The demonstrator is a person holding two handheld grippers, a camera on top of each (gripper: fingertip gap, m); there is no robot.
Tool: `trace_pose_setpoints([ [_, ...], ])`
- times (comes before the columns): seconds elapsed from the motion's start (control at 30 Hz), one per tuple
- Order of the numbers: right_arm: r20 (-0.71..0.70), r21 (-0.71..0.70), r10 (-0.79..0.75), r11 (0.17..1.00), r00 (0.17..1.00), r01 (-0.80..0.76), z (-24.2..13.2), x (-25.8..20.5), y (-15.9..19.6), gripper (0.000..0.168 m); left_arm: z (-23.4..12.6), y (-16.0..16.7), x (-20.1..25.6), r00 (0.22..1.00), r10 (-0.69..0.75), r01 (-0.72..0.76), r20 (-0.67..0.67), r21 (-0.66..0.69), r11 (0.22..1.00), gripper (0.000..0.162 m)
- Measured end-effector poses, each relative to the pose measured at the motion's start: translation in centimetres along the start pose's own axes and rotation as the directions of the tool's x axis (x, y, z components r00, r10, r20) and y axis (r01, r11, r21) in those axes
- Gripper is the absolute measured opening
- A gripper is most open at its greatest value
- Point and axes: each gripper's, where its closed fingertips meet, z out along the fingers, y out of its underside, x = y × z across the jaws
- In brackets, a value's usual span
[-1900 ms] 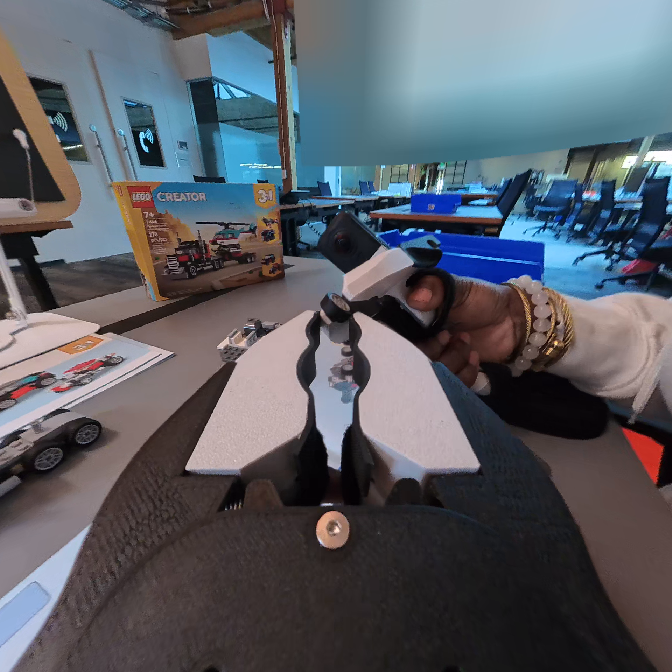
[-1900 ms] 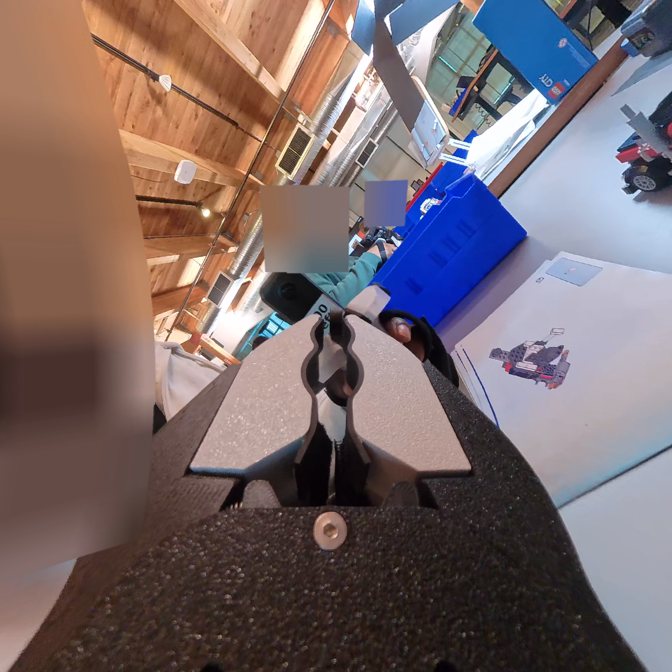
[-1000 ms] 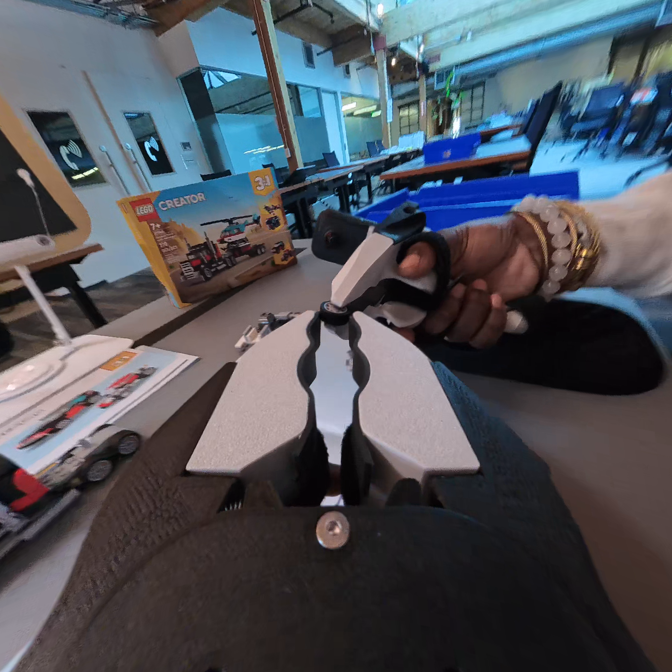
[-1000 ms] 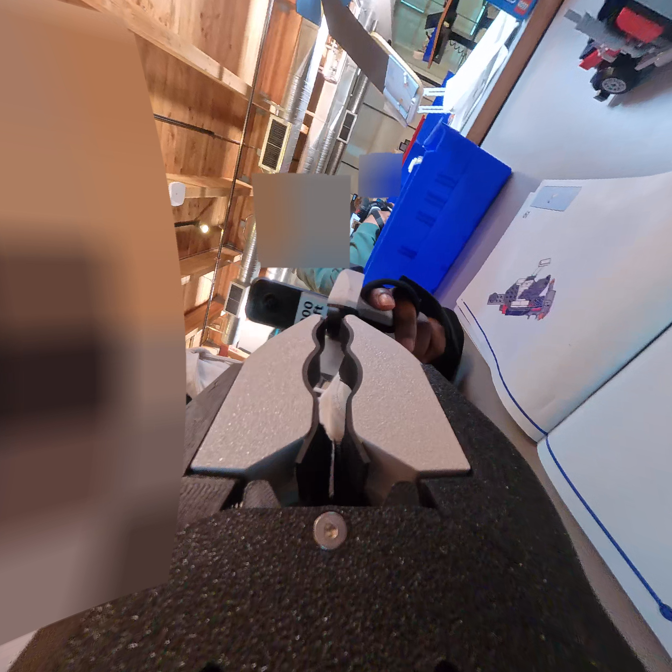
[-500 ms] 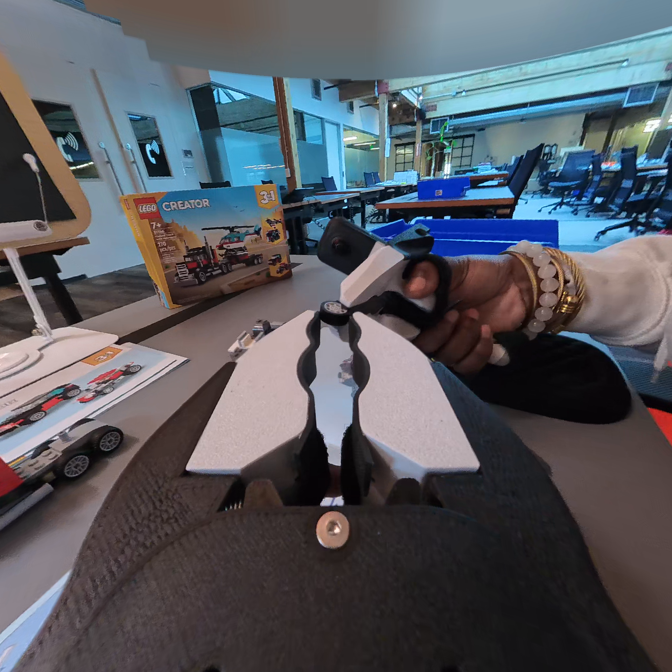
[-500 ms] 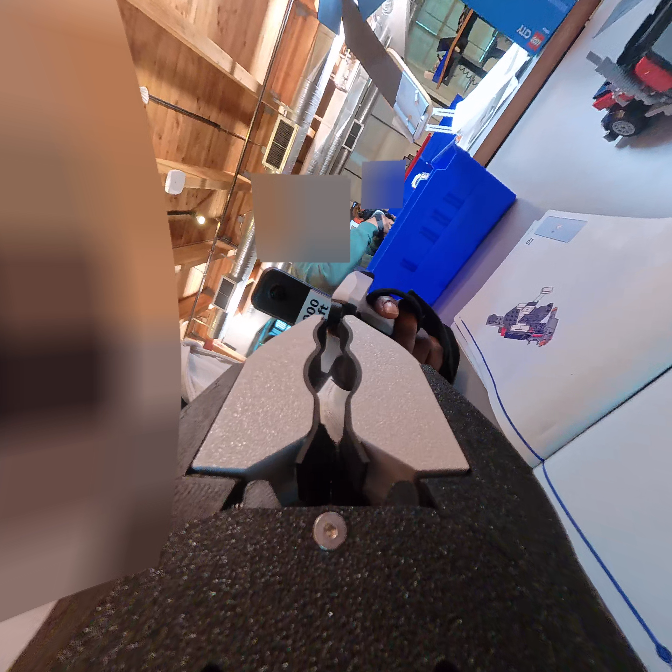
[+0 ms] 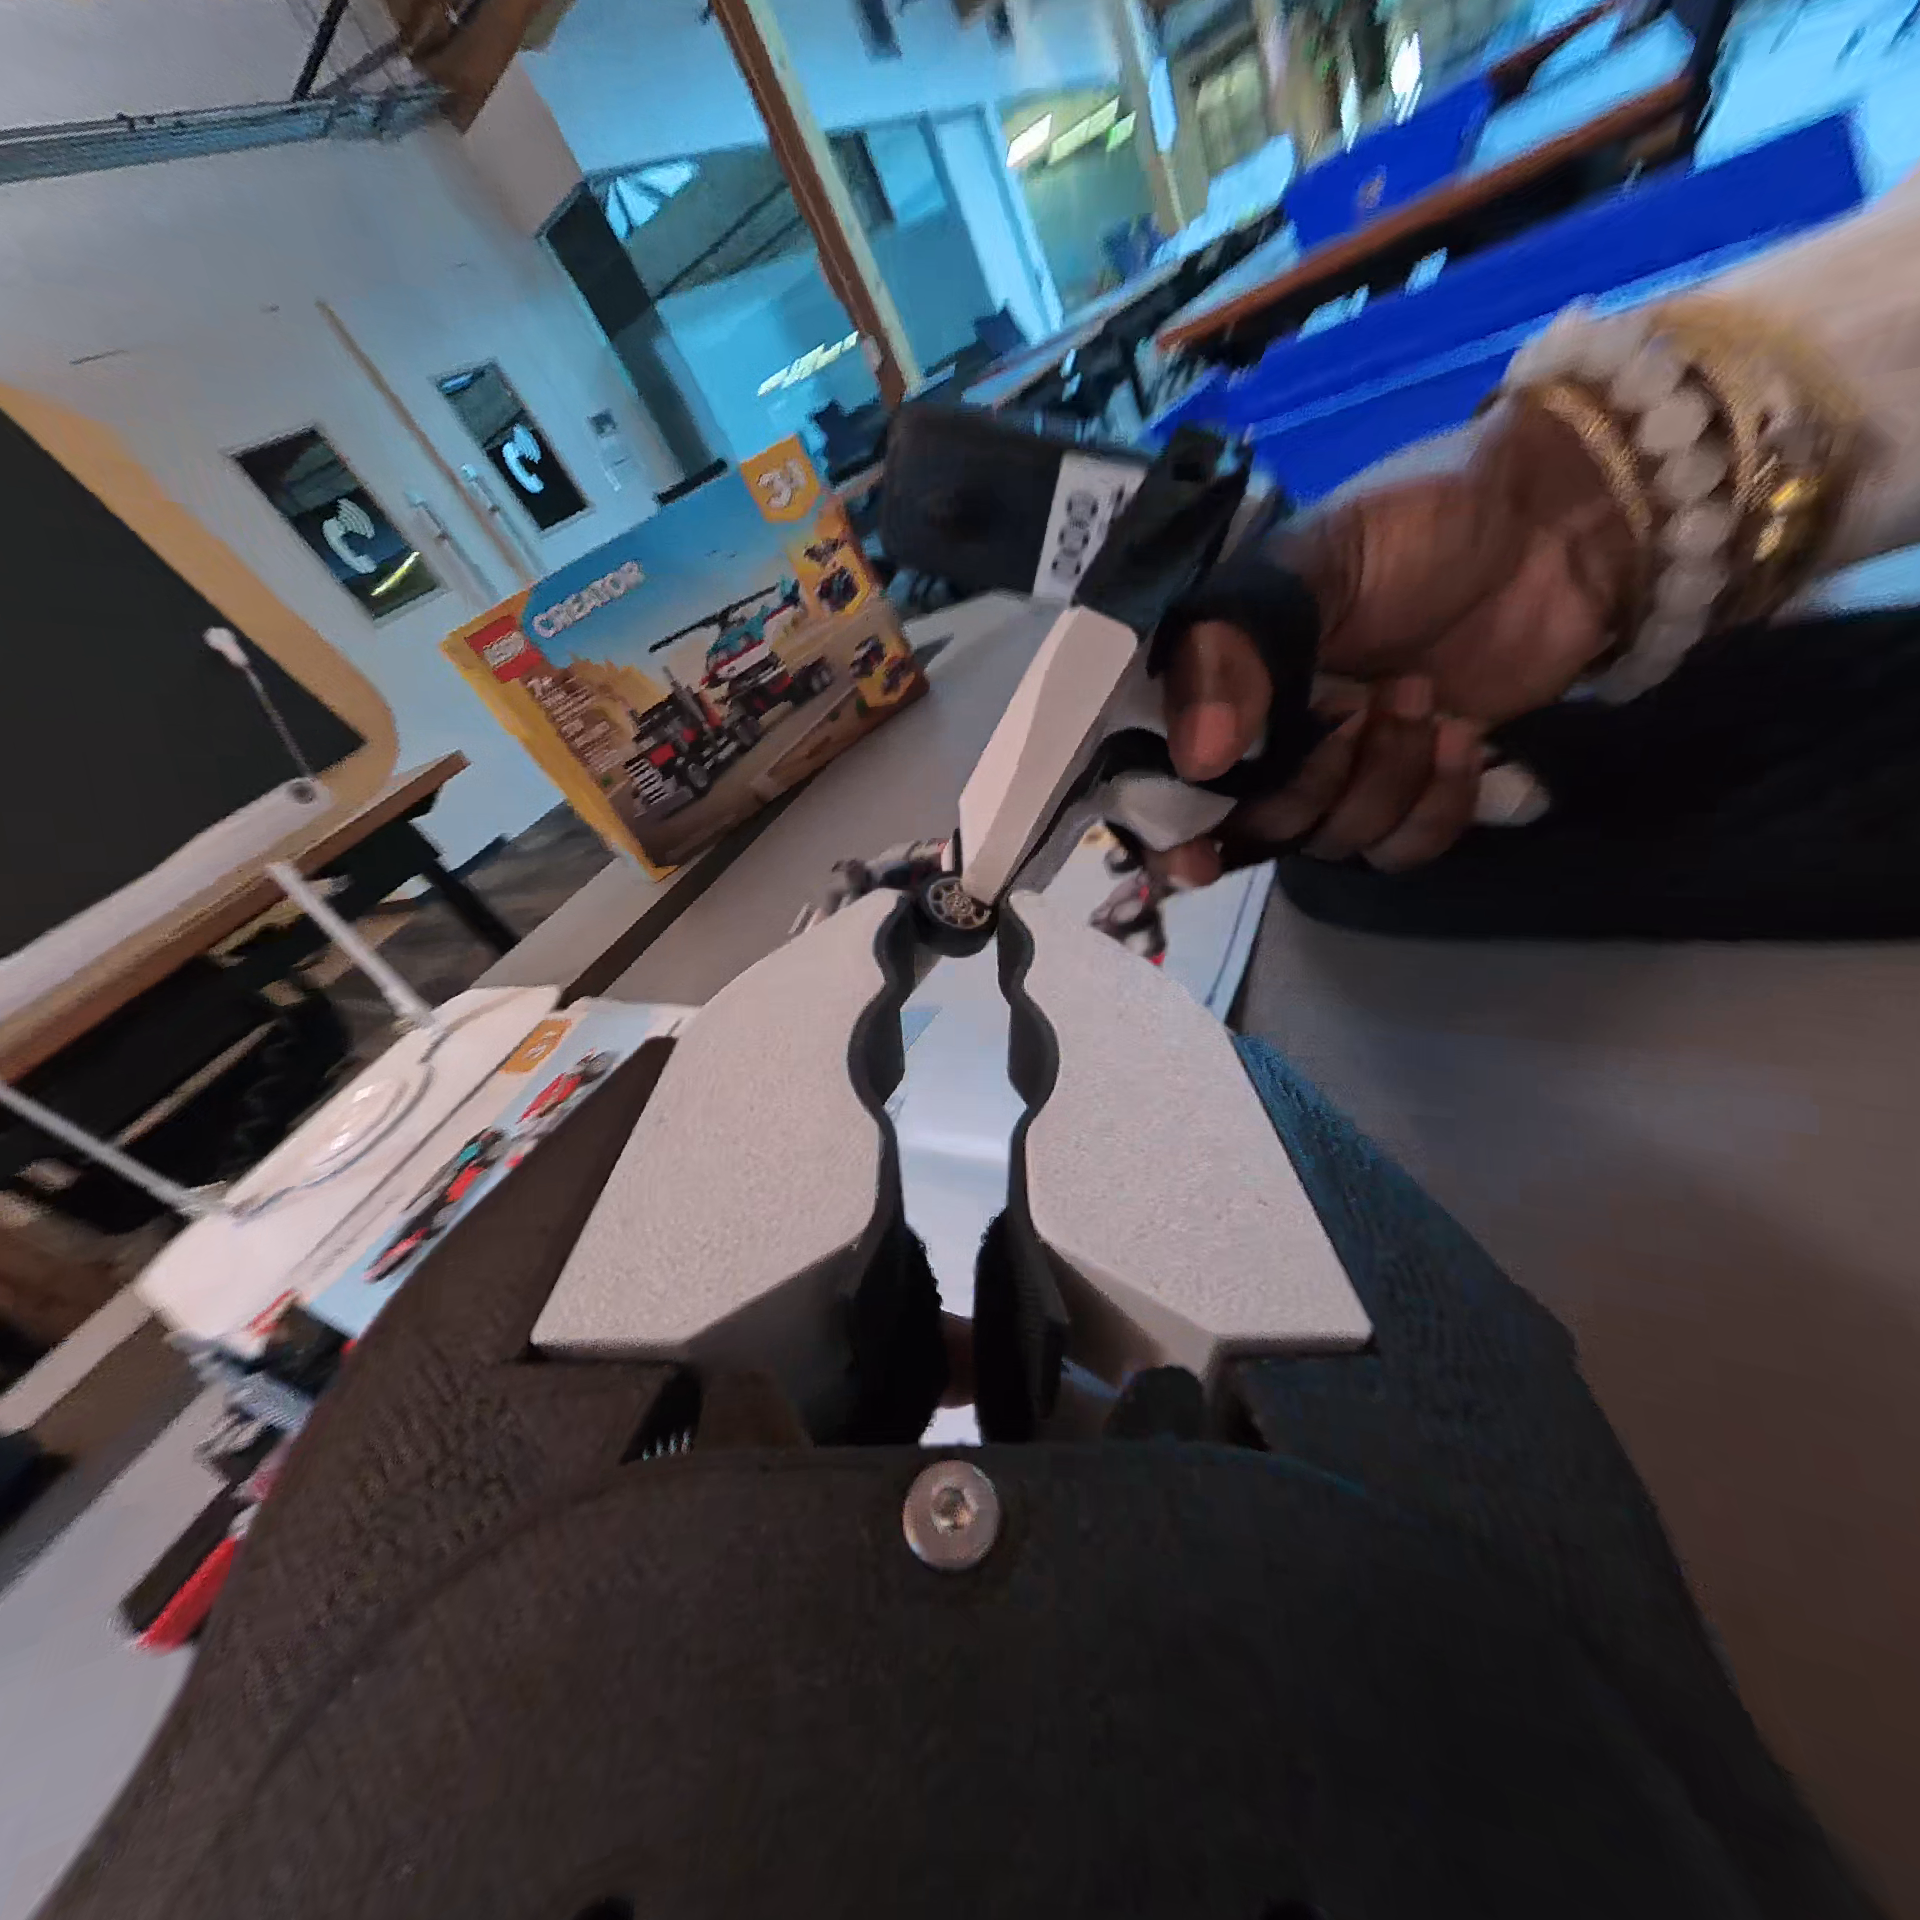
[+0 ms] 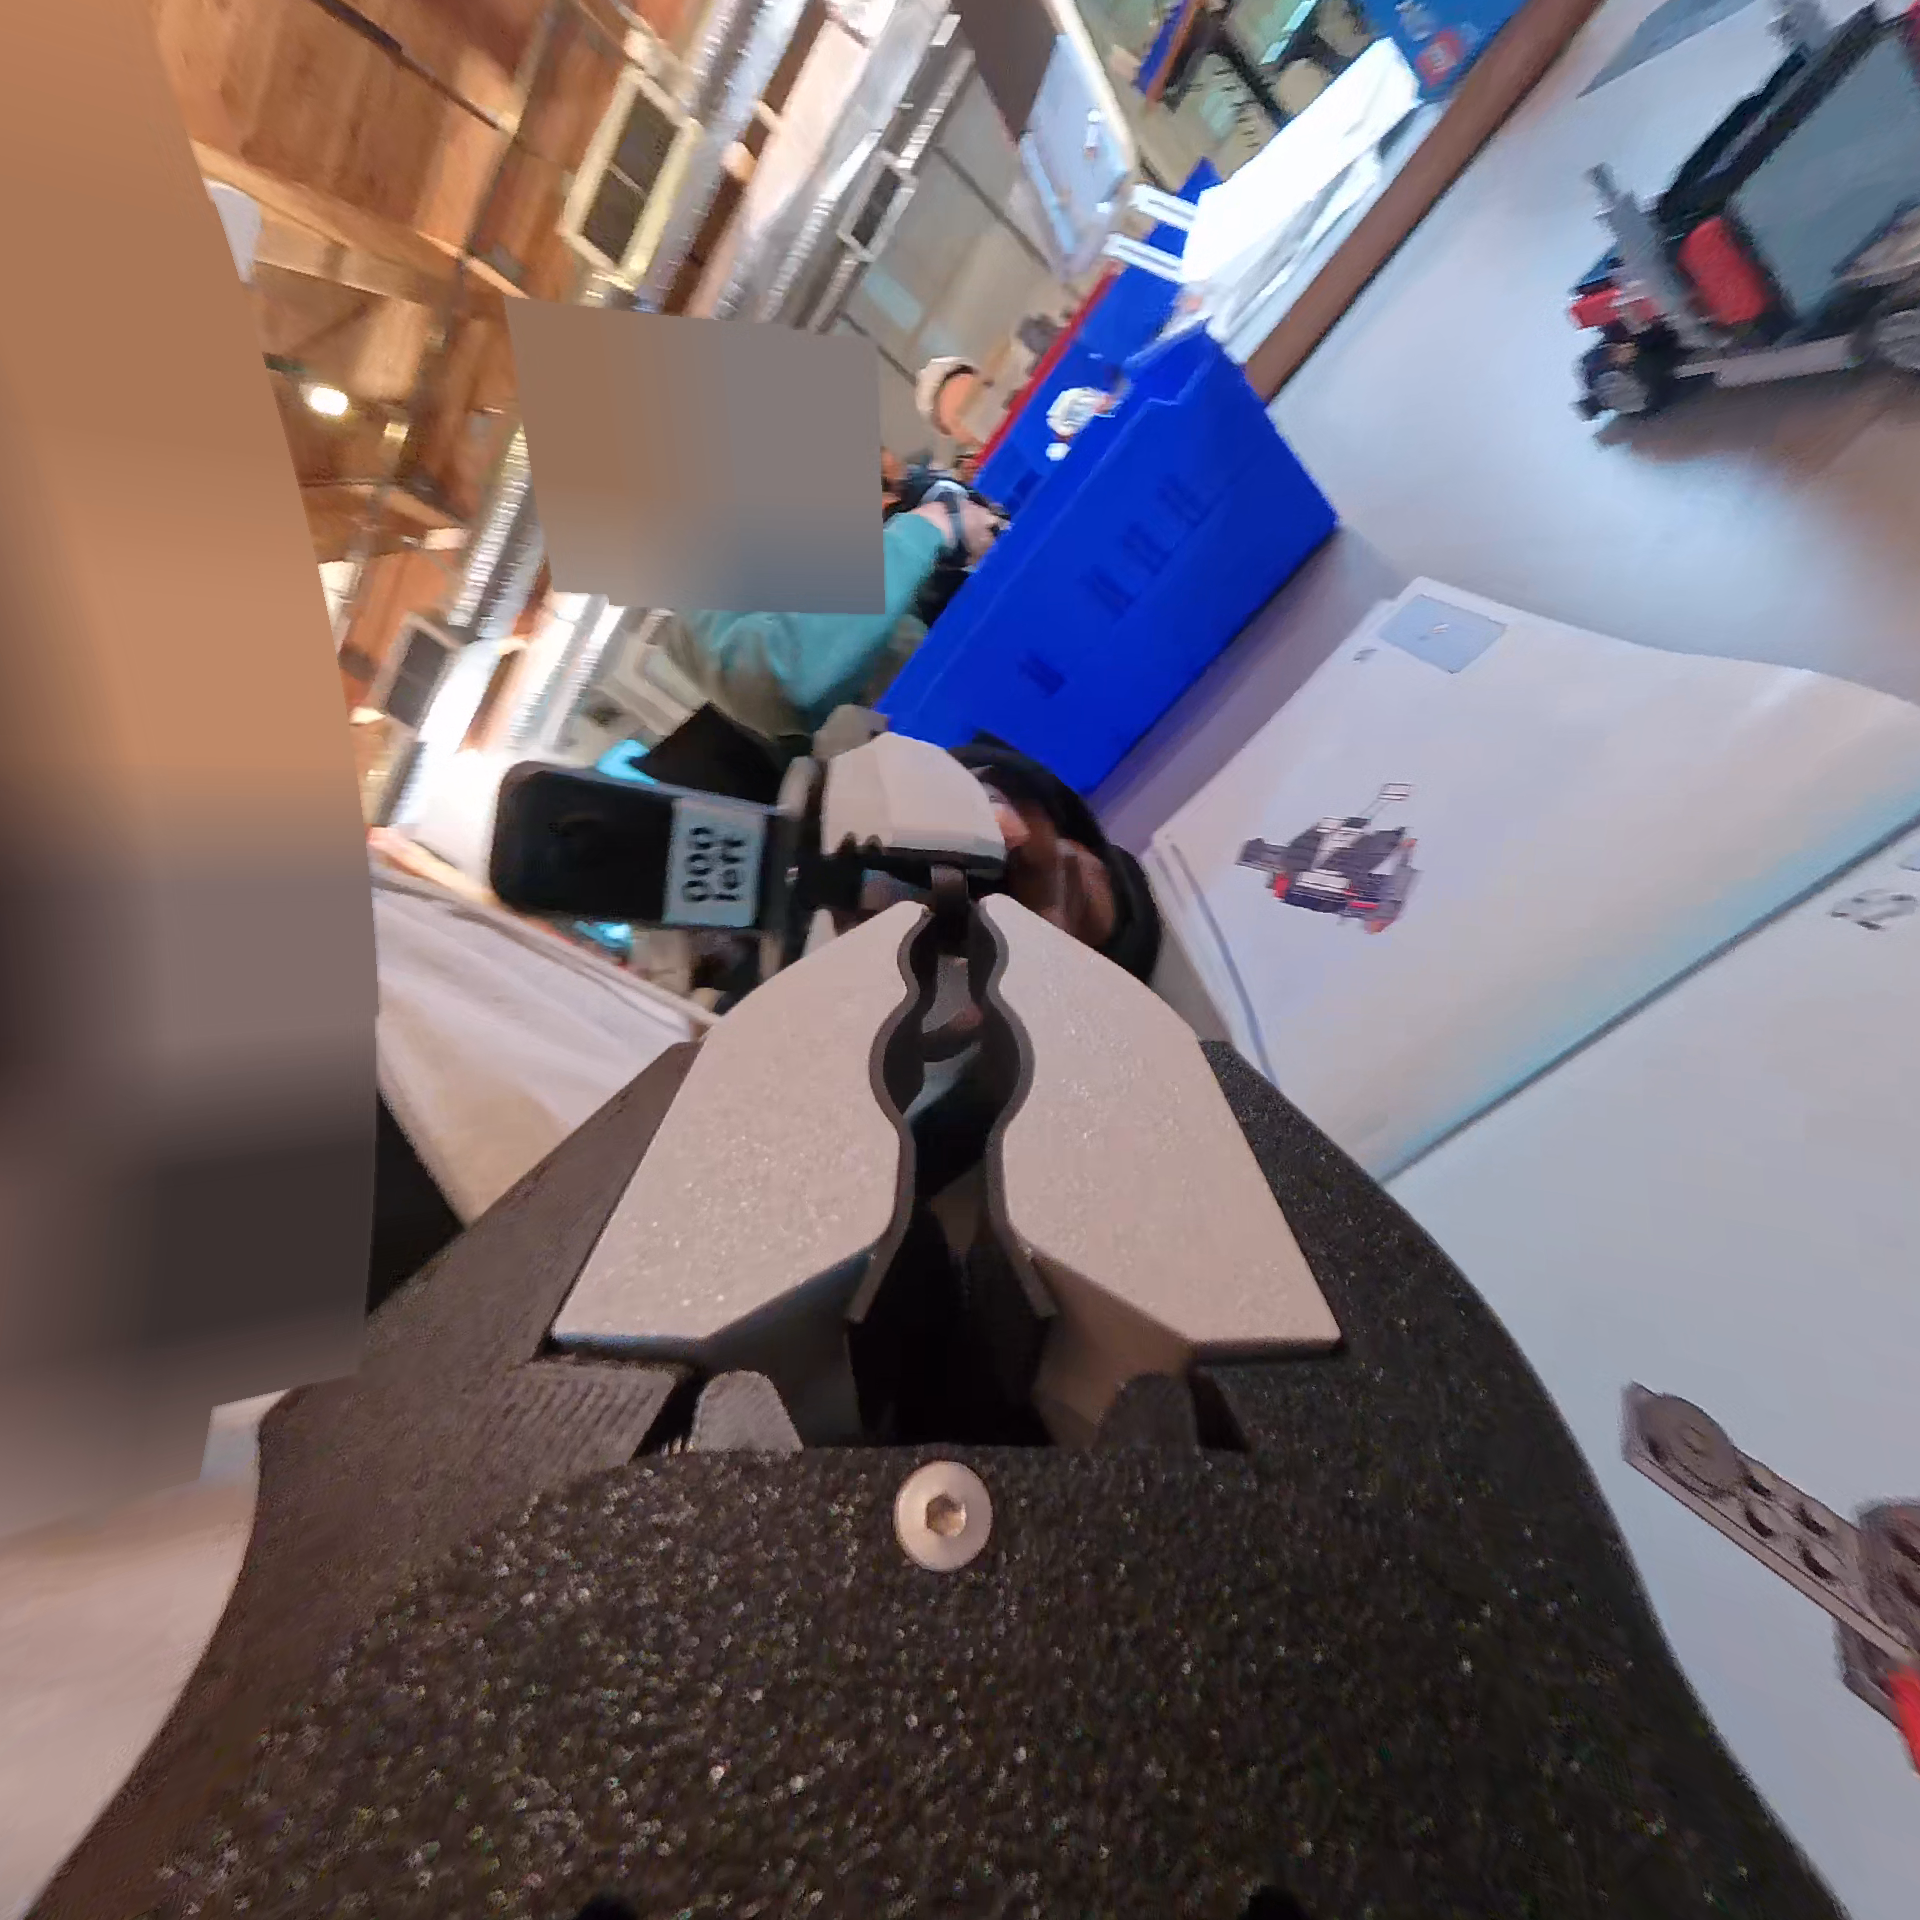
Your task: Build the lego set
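In the left wrist view, the left tool (image 7: pixel 954 920) pinches a small black wheel (image 7: pixel 952 906) between its two tips. The tip of the right tool (image 7: pixel 987 878) touches that same wheel from above. A hand (image 7: pixel 1423 675) with bead and gold bracelets holds the right tool. Behind the wheel, a toy box (image 7: pixel 691 670) stands on the grey table (image 7: pixel 1558 1143). Left of the wheel, an open booklet (image 7: pixel 488 1132) lies flat. Small brick pieces (image 7: pixel 1127 904) lie just beyond the wheel, too blurry to make out.

In the right wrist view, the right tool (image 8: pixel 951 920) has its tips nearly together on a thin dark part (image 8: pixel 948 904), right at the left tool (image 8: pixel 904 821). I cannot tell if it grips it. Right of the tools lies a white page (image 8: pixel 1558 831). Past the page sits a blue bin (image 8: pixel 1132 561). Farther right stands a half-built truck (image 8: pixel 1766 249).
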Motion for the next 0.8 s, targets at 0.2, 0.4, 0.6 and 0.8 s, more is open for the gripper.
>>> trace_pose_setpoints([
  [0.2, -0.143, 0.012, -0.110, 0.994, 0.984, 0.112, 0.1, 0.6, -0.4, 0.006, 0.2, 0.6, -0.4, 0.999, -0.023, 0.024, 0.038, -0.042, 0.999, 0.015],
  [0.4, -0.117, 0.039, -0.102, 0.993, 0.988, 0.107, 0.0, 0.1, -0.9, 0.019, 0.0, 0.5, -1.1, 0.987, -0.154, 0.154, 0.035, -0.007, 0.988, 0.015],
  [0.6, -0.125, 0.061, -0.079, 0.994, 0.989, 0.087, 0.2, 0.7, -0.9, 0.006, 0.2, 0.7, -0.8, 0.993, -0.114, 0.115, 0.035, -0.032, 0.993, 0.015],
  [0.8, -0.181, 0.033, -0.204, 0.977, 0.962, 0.213, -0.1, 1.0, -0.6, 0.005, 0.4, 1.0, -0.4, 0.996, -0.088, 0.090, 0.032, -0.066, 0.994, 0.015],
])
